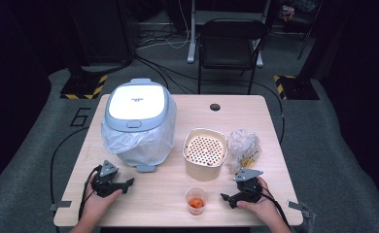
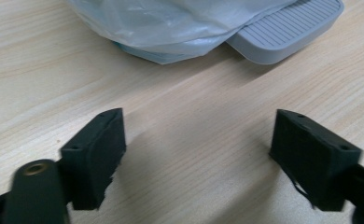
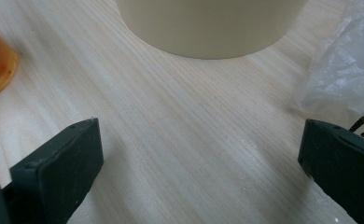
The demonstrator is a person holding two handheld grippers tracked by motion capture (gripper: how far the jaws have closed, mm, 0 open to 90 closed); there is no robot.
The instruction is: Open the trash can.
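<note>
Small clear plastic cup (image 1: 196, 199), holding something orange at the bottom, stands upright near your edge of the table (image 1: 144, 204), between your two hands and nearer the right one. Expect it to be light, thin-walled and easily crushed or tipped; you would do best to take it low on the wall with a gentle squeeze and keep it level. Just behind it stands the cream perforated strainer basket (image 1: 205, 153), stiff plastic by the look, likely light, best pinched at the rim. Touching the basket's right side lies a crumpled clear plastic bag (image 1: 243, 148), soft and slippery. Your right gripper (image 1: 228, 198) rests beside the cup, jaws spread wide with nothing between them. Your left gripper (image 1: 128, 184) rests at the left, jaws likewise spread and empty, pointing toward the pedal (image 2: 287, 29) of the lidded, bag-lined pedal bin (image 1: 138, 121).
</note>
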